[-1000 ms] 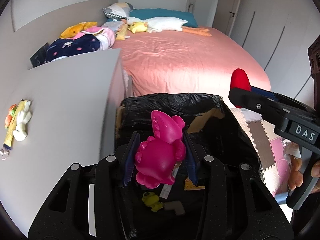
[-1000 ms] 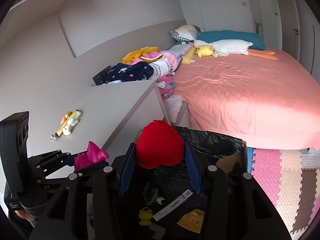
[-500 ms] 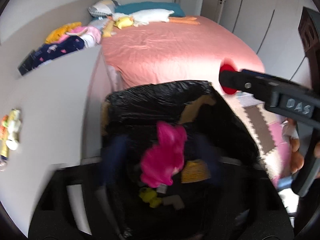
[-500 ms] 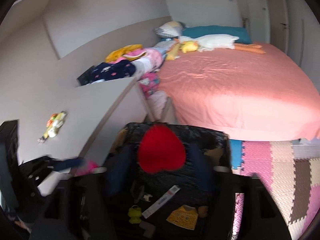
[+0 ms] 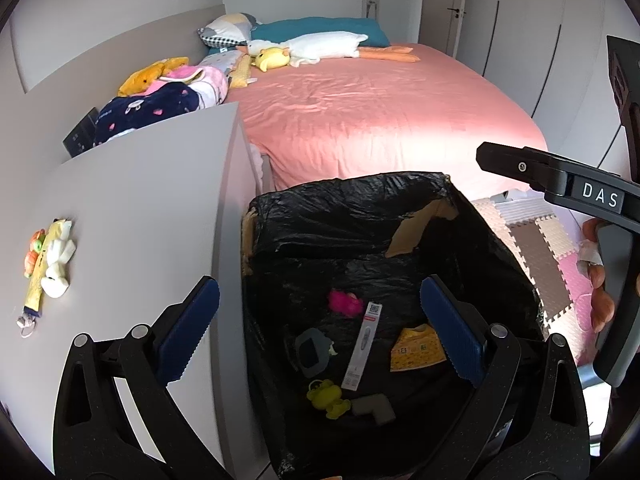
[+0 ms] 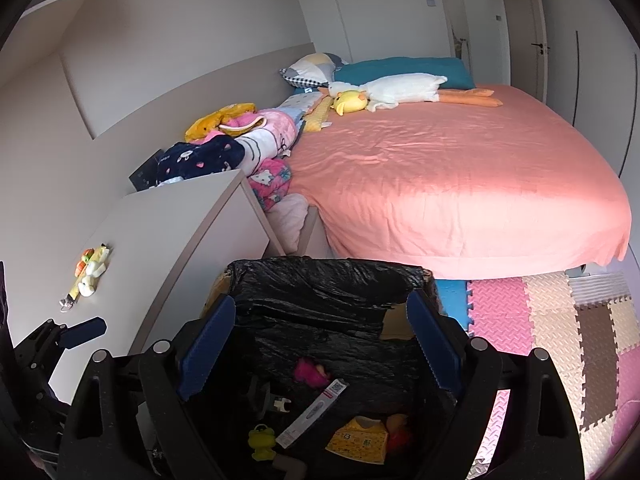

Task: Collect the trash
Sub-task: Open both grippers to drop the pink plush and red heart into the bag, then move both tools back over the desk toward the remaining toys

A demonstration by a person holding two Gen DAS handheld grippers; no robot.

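Note:
A cardboard box lined with a black trash bag point(image 5: 360, 208) point(image 6: 320, 280) stands between the grey cabinet and the bed. Inside lie a pink toy point(image 5: 344, 303) point(image 6: 310, 374), a red toy point(image 6: 398, 436), a yellow-green frog toy point(image 5: 326, 396) point(image 6: 262, 442), a white strip package point(image 5: 362, 346), a yellow packet point(image 5: 418, 348) and other scraps. My left gripper point(image 5: 320, 332) is open and empty above the box. My right gripper point(image 6: 318, 344) is open and empty above it too; its arm also shows in the left wrist view point(image 5: 560, 184).
A grey cabinet top point(image 5: 120, 220) on the left carries a small plush keychain point(image 5: 46, 256) point(image 6: 90, 270). A bed with a pink sheet point(image 5: 380, 120), plush toys and folded clothes lies behind. Foam floor mats point(image 6: 560, 320) are on the right.
Both grippers opened. The pink toy dropped from the left gripper and the red toy from the right into the bag-lined box.

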